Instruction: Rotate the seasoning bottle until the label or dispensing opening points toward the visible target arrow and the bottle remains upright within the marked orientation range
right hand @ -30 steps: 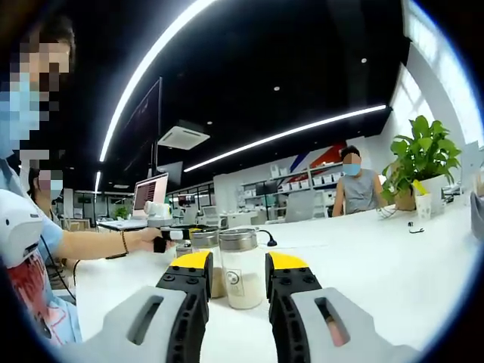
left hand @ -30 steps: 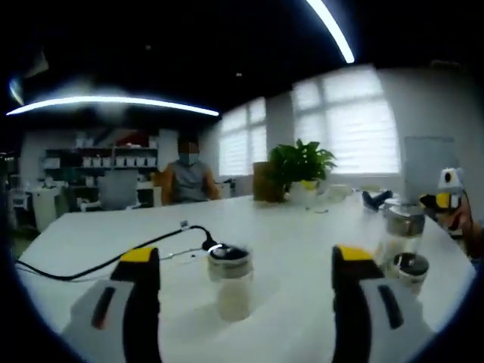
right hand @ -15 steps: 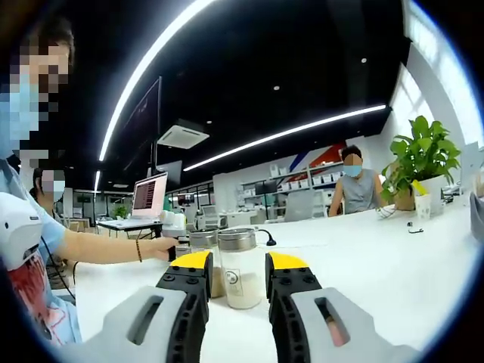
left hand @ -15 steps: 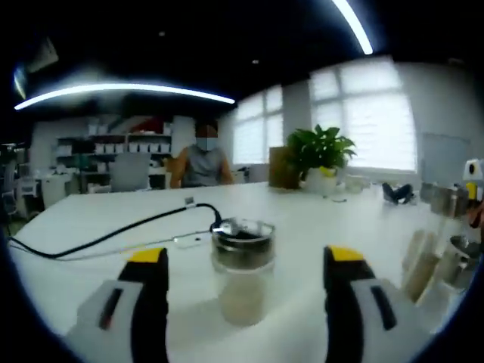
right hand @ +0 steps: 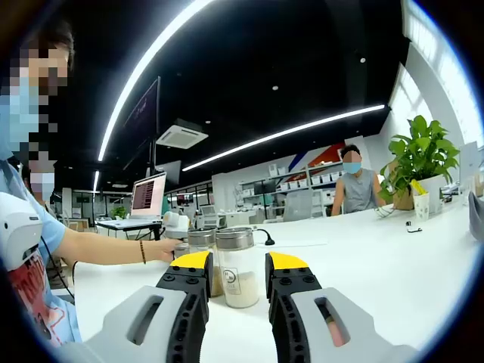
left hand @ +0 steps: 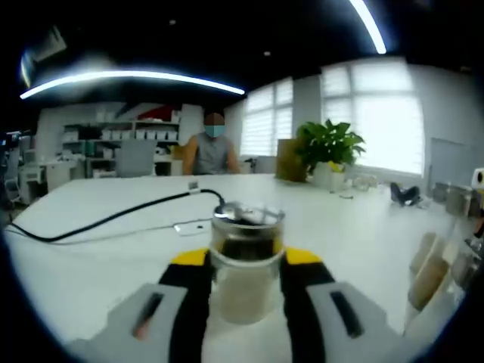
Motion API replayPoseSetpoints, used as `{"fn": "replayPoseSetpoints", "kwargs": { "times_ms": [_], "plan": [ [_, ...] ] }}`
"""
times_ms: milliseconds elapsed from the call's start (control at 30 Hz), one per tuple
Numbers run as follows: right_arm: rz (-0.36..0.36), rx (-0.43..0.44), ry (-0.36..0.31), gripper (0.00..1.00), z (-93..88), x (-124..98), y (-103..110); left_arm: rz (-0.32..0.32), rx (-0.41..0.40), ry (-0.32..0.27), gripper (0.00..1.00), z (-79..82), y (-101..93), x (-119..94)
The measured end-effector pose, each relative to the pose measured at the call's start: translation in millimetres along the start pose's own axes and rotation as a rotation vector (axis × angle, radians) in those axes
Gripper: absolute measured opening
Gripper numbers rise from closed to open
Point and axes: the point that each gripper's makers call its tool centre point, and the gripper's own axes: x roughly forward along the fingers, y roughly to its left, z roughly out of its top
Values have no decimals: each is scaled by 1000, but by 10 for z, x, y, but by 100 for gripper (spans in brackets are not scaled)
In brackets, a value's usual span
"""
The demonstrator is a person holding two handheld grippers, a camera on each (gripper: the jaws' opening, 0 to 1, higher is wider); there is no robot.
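Gripping the seasoning bottle (left hand: 244,265), left claw (left hand: 244,261); label unreadable.

White table (left hand: 91,257) carries a seasoning bottle (left hand: 243,265) near, a black cable (left hand: 113,219) left, a potted plant (left hand: 330,151) far right.

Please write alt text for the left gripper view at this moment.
The left gripper, with yellow-tipped black jaws, is closed around a clear seasoning bottle with a metal lid, upright on a white table. A black cable crosses the table behind it; farther back are a seated person and a potted plant.
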Motion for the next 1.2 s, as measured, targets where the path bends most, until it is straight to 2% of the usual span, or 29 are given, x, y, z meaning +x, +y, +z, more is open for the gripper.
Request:
{"fn": "replayPoseSetpoints", "kwargs": {
  "times_ms": [233,400,500,600,700,767,833,900,1000,1067,1200],
  "plan": [
    [5,-1,-2,27,9,8,15,8,12,-2,36,1,2,-25],
    [-3,-6,3,27,-1,-2,-9,-3,56,-57,35,108,-119,-144],
    [-6,-4,5,27,-9,0,-19,-23,70,-53,35,164,-206,-255],
    [-2,-1,1,27,-3,6,-11,-36,40,-41,35,194,-226,-389],
    [4,-2,-3,27,9,12,11,-89,-53,-45,35,200,-292,-578],
    [7,-4,-4,27,11,15,18,-88,-40,-44,35,191,-289,-704],
    [5,-3,-1,27,3,9,8,-98,22,-33,35,173,-342,-869],
    [3,0,0,27,-7,1,-6,-112,39,-36,35,177,-408,-1005],
    [1,1,3,27,-18,-3,-13,-147,26,-65,35,199,-543,-1197],
    [5,1,3,27,-15,0,-2,-165,21,-106,36,217,-646,-1332],
    [14,-4,4,27,-1,23,29,-185,-37,-105,36,144,-766,-1511]
  ]
}}
